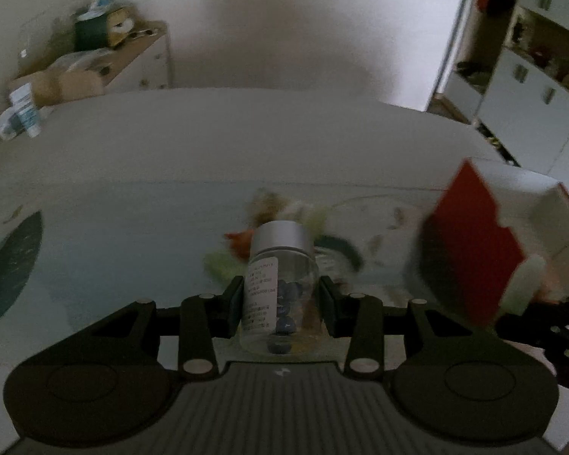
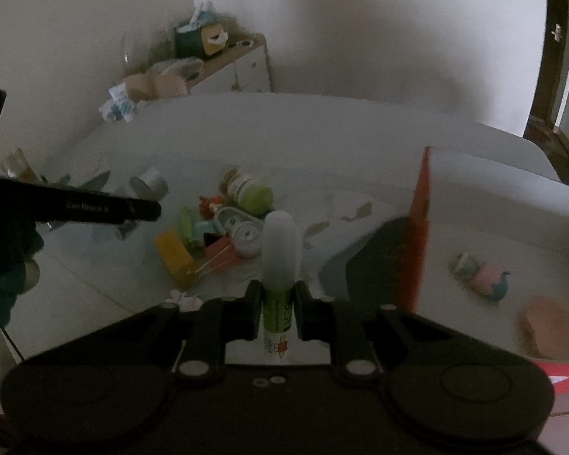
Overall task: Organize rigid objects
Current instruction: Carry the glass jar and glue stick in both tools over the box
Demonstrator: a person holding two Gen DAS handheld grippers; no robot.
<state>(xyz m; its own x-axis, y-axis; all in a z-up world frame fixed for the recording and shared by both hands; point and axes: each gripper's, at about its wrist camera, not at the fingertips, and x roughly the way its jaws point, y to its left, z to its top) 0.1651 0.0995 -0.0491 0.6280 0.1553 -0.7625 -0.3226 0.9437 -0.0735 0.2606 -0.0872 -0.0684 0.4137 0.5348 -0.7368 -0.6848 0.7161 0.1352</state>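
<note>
My left gripper (image 1: 280, 295) is shut on a clear glass jar (image 1: 280, 288) with a silver lid, a white label and dark round pieces inside, held above the bed. My right gripper (image 2: 278, 303) is shut on a small green-and-white bottle (image 2: 278, 311) with a frosted white cap (image 2: 280, 246), held upright. A pile of small items (image 2: 216, 235) lies on the bed beyond it: a yellow box, a green-lidded jar, a pink packet, round tins. A red-and-white box (image 1: 478, 242) stands to the right; it also shows in the right wrist view (image 2: 421, 235).
The other gripper's black body (image 2: 76, 206) crosses the left of the right wrist view. A pink and teal toy (image 2: 485, 276) lies on the bed at right. A low cabinet (image 1: 140, 60) with tissue boxes stands by the far wall. Cupboards (image 1: 531, 87) are at the right.
</note>
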